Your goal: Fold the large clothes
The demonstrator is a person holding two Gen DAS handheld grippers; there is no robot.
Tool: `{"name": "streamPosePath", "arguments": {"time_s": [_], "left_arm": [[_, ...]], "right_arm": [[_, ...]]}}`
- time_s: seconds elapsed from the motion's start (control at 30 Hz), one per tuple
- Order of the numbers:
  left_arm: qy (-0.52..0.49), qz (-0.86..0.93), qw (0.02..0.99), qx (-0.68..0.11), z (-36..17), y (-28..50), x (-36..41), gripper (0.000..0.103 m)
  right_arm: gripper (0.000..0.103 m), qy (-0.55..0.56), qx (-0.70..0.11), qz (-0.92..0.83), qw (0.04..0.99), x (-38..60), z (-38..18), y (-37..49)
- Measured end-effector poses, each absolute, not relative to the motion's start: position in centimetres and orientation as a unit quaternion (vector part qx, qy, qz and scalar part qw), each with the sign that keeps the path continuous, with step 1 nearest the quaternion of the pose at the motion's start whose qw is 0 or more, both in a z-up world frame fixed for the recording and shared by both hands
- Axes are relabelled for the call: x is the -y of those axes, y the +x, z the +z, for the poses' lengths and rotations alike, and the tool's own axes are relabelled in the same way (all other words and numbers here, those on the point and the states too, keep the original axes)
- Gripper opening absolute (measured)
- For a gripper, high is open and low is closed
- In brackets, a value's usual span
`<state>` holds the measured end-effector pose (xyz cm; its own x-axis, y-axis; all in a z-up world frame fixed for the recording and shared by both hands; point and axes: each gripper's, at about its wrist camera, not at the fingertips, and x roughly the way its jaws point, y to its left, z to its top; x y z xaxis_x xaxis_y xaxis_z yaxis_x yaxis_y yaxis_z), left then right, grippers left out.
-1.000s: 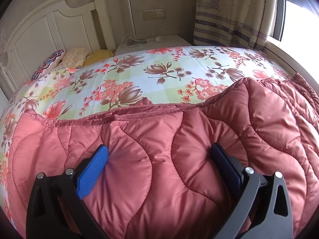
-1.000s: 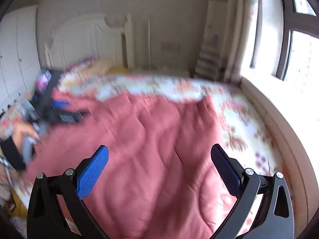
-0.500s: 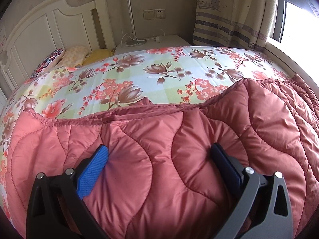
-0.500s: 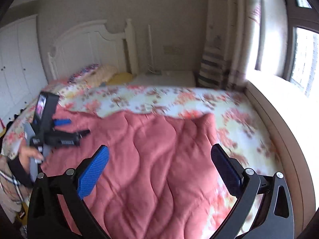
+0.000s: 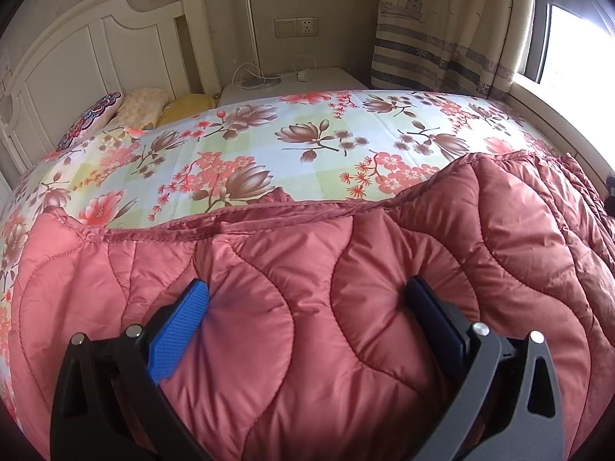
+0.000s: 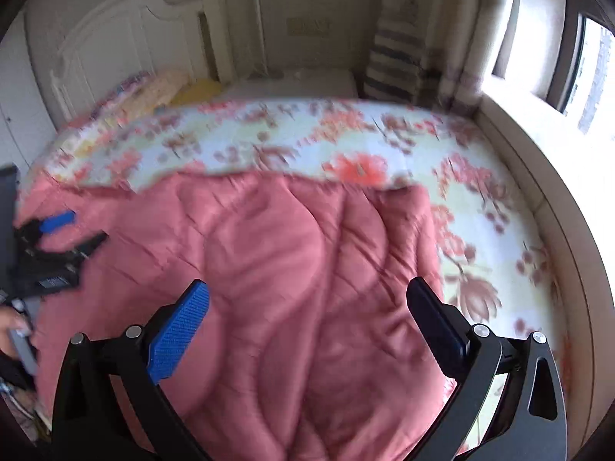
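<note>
Left gripper (image 5: 307,299): jaws spread wide, pressed down on the quilted coat with puffed fabric bulging between the pads; nothing clamped.
Quilted coat (image 5: 346,288): salmon-pink, lying across the near part of the floral bedsheet (image 5: 307,142), its long hemmed edge running left to right just ahead of the left gripper.
Right gripper (image 6: 307,299): jaws likewise apart, hovering above the coat's right portion; view blurred.
Key relation: coat's right-hand end lies just ahead of and right of the right gripper, so that hand seems nearer for the next fold.
</note>
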<state>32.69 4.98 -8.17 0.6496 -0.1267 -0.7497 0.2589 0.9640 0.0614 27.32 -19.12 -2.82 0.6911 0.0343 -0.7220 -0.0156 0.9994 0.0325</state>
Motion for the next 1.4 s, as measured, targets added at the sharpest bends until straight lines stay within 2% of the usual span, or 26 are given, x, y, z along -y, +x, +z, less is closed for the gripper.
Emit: {"name": "streamPosePath", "arguments": {"time_s": [0.1,0.2,0.23,0.27,0.33,0.43,0.6,0.7,0.77,0.93,1.07,1.13,1.27,1.33,1.4], "left_arm": [[0.081,-0.107,0.905,-0.405,-8.2,32.7,-5.0,0.101],[0.078,-0.110,0.905,-0.403,-8.1,32.7,-5.2,0.101],[0.074,-0.110,0.906,-0.403,-8.1,32.6,-5.2,0.101],[0.072,-0.111,0.906,-0.403,-8.1,32.6,-5.2,0.101],[0.073,-0.110,0.906,-0.403,-8.1,32.6,-5.2,0.101],[0.069,-0.113,0.904,-0.406,-8.1,32.7,-5.2,0.101],[0.064,-0.115,0.905,-0.404,-8.1,32.7,-5.4,0.101],[0.061,-0.116,0.906,-0.403,-8.0,32.6,-5.5,0.101],[0.055,-0.117,0.905,-0.405,-7.9,32.6,-5.6,0.101],[0.081,-0.124,0.886,-0.440,-6.9,33.1,-5.4,0.101],[0.071,-0.108,0.914,-0.384,-3.0,32.2,-9.1,0.101],[0.057,-0.089,0.923,-0.369,-2.6,32.4,-11.6,0.101],[0.014,-0.081,0.892,-0.445,-7.5,35.7,-15.9,0.101],[-0.076,-0.104,0.879,-0.459,-8.5,36.5,-18.3,0.101],[-0.095,-0.102,0.881,-0.452,-8.2,36.3,-19.0,0.101]], "right_arm": [[0.098,-0.007,-0.378,-0.009,0.926,18.2,-2.3,29.2],[0.098,-0.014,-0.438,-0.037,0.898,18.7,-5.8,32.8],[0.098,-0.001,-0.466,-0.039,0.884,19.4,-7.6,33.7],[0.099,0.059,-0.471,-0.017,0.880,20.9,-8.5,33.9],[0.098,0.075,-0.470,-0.027,0.879,21.6,-8.2,33.8],[0.098,0.024,-0.465,-0.070,0.882,19.8,-6.5,33.0],[0.098,0.005,-0.403,-0.027,0.915,15.0,-2.9,32.2],[0.098,-0.036,-0.447,-0.030,0.893,12.9,-5.9,34.8],[0.099,-0.023,-0.466,-0.026,0.884,13.1,-8.2,36.2],[0.099,-0.044,-0.455,-0.043,0.888,12.5,-7.6,35.6],[0.099,-0.037,-0.452,-0.039,0.890,12.8,-7.4,35.4],[0.099,-0.037,-0.451,-0.039,0.891,12.7,-7.5,35.3],[0.099,-0.037,-0.450,-0.039,0.892,12.6,-8.3,35.4],[0.099,-0.034,-0.449,-0.037,0.892,12.6,-8.4,35.5],[0.099,-0.034,-0.448,-0.037,0.893,12.6,-8.4,35.5]]}}
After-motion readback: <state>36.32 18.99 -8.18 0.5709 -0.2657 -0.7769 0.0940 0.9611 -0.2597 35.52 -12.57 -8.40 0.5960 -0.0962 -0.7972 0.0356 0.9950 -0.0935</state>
